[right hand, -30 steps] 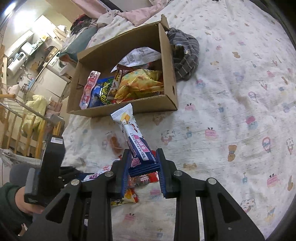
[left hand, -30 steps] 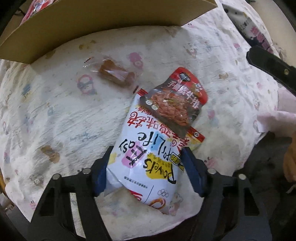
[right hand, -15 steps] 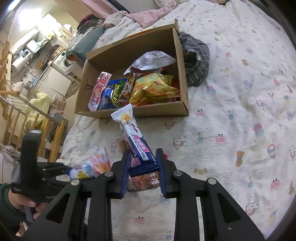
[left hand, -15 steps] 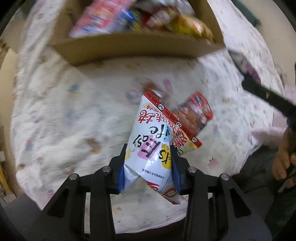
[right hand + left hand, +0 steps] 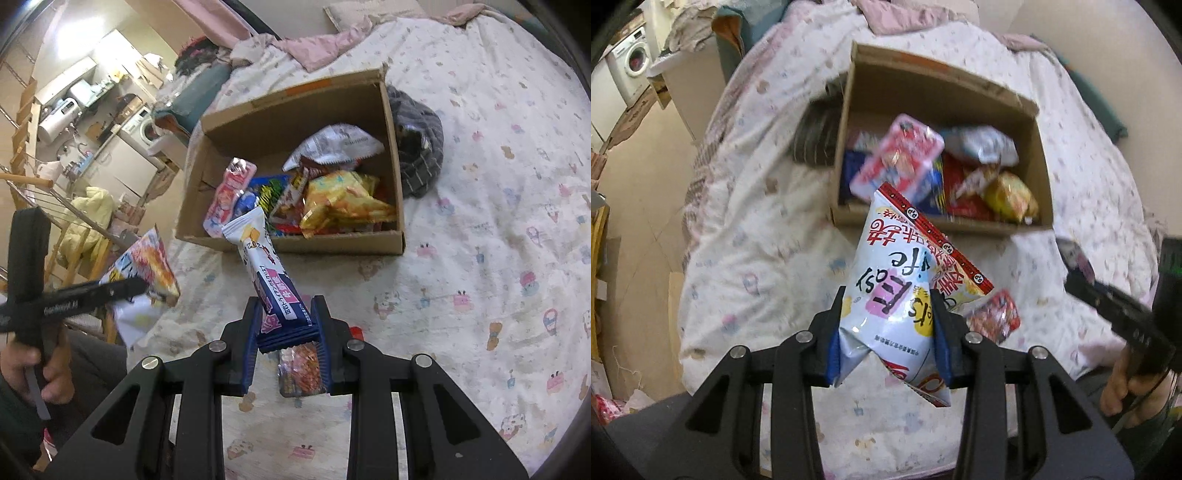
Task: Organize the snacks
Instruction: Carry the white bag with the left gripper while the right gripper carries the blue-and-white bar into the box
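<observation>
My left gripper [image 5: 886,325] is shut on a white chip bag [image 5: 901,280] with red edge and holds it in the air in front of the cardboard box [image 5: 923,221]. My right gripper [image 5: 286,325] is shut on a long white and blue snack bar [image 5: 264,269], also held above the bed, short of the box [image 5: 295,243]. The box holds several snack packets, among them a yellow bag [image 5: 343,206] and a pink packet [image 5: 231,192]. A small red packet [image 5: 995,319] lies on the bedsheet below the bag; it also shows under my right gripper [image 5: 303,371].
The box stands on a bed with a white cartoon-print sheet [image 5: 498,258]. A grey striped cloth [image 5: 421,147] lies against the box's side. The left gripper with its bag [image 5: 144,266] shows at the left of the right wrist view. Pink bedding [image 5: 321,48] lies behind the box.
My left gripper closed on the chip bag, lifted it off the sheet and tilted up toward the box. My right gripper moved closer to the box with the snack bar.
</observation>
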`<move>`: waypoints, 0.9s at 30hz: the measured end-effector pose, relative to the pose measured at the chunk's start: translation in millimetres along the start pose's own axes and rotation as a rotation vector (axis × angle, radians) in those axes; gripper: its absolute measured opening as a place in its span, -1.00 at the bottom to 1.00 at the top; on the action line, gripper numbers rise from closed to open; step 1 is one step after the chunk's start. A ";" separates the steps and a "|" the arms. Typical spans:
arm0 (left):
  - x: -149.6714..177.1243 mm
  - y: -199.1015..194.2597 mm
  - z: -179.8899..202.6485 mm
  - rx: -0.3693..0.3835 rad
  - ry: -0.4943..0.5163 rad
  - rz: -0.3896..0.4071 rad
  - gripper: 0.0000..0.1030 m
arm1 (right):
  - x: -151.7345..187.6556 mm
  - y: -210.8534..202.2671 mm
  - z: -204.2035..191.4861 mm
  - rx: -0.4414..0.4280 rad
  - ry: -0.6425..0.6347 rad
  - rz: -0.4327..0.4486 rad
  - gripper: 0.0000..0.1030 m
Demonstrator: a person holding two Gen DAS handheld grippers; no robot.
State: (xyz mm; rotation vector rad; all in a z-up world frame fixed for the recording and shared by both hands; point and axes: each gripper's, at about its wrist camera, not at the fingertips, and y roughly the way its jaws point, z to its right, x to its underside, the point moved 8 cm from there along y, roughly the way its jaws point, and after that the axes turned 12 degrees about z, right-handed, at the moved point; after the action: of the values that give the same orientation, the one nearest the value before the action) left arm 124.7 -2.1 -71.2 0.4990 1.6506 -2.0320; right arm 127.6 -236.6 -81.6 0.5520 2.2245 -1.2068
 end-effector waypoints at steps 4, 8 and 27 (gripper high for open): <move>-20.3 -3.6 0.7 0.002 -0.007 0.037 -0.31 | -11.7 -9.6 -2.2 -0.019 0.004 0.063 -0.45; -41.7 -3.7 3.5 -0.015 0.015 0.081 -0.31 | -21.2 -11.7 2.1 -0.025 0.019 0.094 -0.45; -122.3 56.4 14.0 -0.022 -0.004 0.153 -0.31 | -101.9 30.3 36.3 0.014 0.075 0.186 -0.45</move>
State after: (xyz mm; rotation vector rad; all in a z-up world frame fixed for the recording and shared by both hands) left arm 257.5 -9.1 -46.0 0.5946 1.5803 -1.9010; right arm 233.2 -261.6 -52.5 0.8031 2.1728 -1.1224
